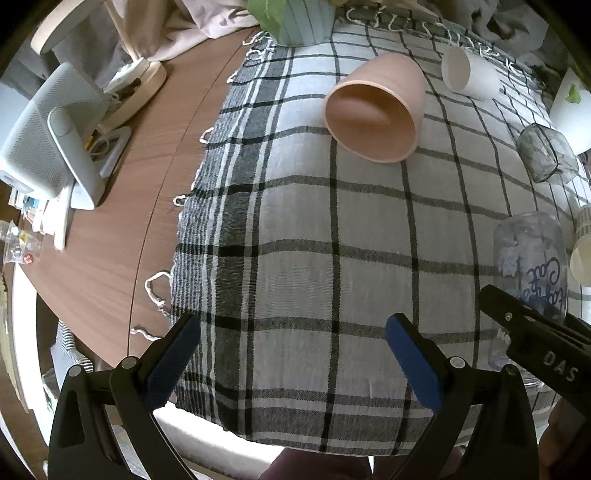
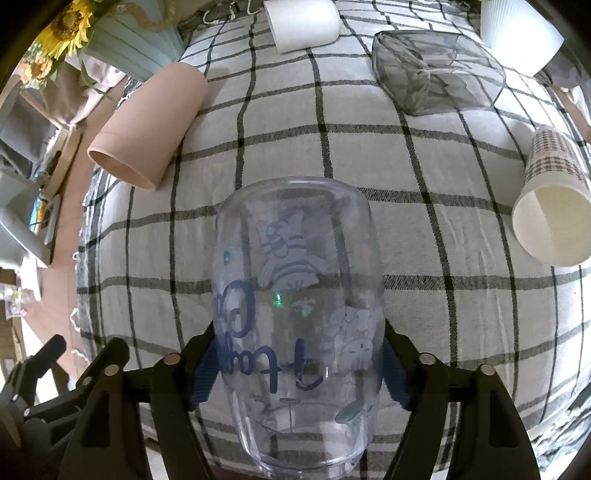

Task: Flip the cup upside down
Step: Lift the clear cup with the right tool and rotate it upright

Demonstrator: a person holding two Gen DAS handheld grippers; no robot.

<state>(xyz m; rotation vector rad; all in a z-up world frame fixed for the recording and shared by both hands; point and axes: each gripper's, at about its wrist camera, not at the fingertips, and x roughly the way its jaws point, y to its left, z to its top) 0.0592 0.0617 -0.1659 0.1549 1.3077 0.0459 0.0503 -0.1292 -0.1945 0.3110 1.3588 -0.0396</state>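
Observation:
A clear plastic cup [image 2: 295,314] with blue cat drawings and blue script sits between the blue pads of my right gripper [image 2: 295,369], which is shut on it. Its closed base points away from me and its open rim is nearest the camera. The same cup [image 1: 532,266] shows at the right of the left wrist view, with the right gripper's black finger across it. My left gripper [image 1: 291,354] is open and empty above the checked cloth [image 1: 295,221], well short of a pink cup [image 1: 376,107] lying on its side.
On the cloth lie a white cup [image 2: 303,22], a grey glass tumbler [image 2: 436,70], a plaid paper cup [image 2: 550,210] and a white ribbed cup [image 2: 521,33]. A flower pot [image 2: 129,48] stands at the back left. A white fan heater [image 1: 48,136] stands on the wooden table [image 1: 129,229].

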